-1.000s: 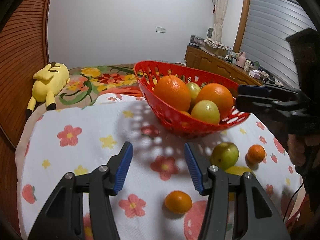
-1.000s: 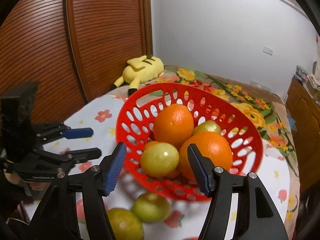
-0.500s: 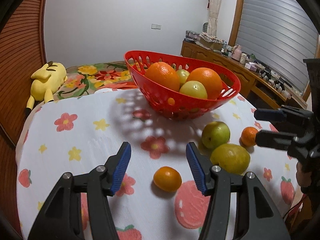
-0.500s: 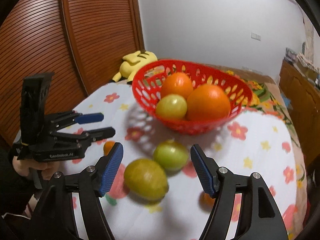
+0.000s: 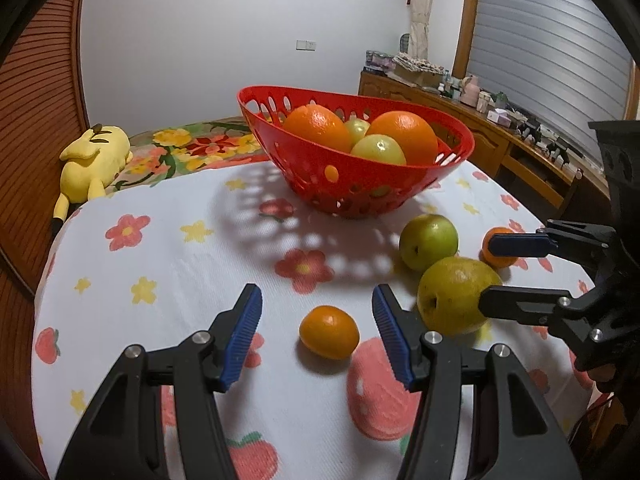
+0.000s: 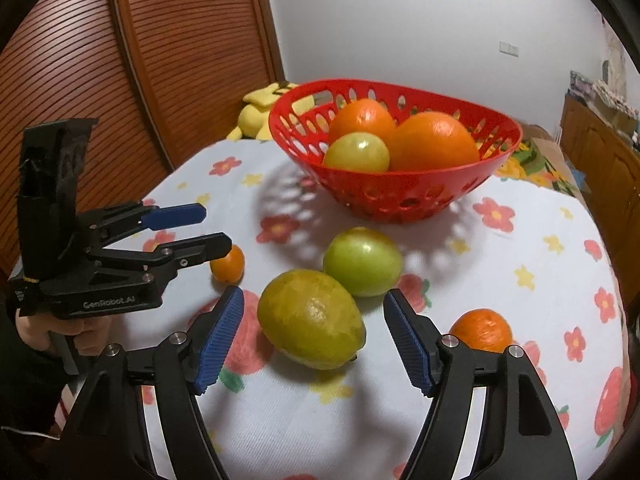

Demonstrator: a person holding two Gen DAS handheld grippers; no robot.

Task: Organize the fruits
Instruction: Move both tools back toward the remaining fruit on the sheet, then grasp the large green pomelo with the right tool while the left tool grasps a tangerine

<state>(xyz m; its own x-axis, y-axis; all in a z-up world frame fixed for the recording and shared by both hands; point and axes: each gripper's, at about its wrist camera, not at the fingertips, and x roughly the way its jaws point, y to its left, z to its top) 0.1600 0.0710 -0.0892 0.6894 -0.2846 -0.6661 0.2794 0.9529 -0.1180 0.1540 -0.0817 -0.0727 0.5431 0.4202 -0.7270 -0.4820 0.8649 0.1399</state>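
my left hand-held gripper (image 5: 316, 334) is parted to a moderate gap with nothing between its blue pads; a small orange (image 5: 329, 332) lies on the flowered cloth of the desk (image 5: 160, 248) just ahead of the gap, touching neither pad. my right hand-held gripper (image 6: 314, 334) has just been opening its jaws and now stands wider, and the big yellow-green fruit (image 6: 311, 324) sits just ahead of its fingertips on the cloth, clear of both pads as far as i can see. just beyond that fruit, touching or nearly touching it, is a rounder green fruit (image 6: 362, 262). off to the right of my right hand-held gripper, close by its right finger, lies another small orange (image 6: 482, 330). farther ahead of both hand-held grippers stands the red basket (image 6: 404, 196), upright on the desk, holding two large oranges (image 6: 432, 142) and a pale green fruit (image 6: 356, 152) in front of them. beyond the basket, a yellow plush toy (image 5: 94, 160) lies on a flowered bedspread, off to the left of my left hand-held gripper.
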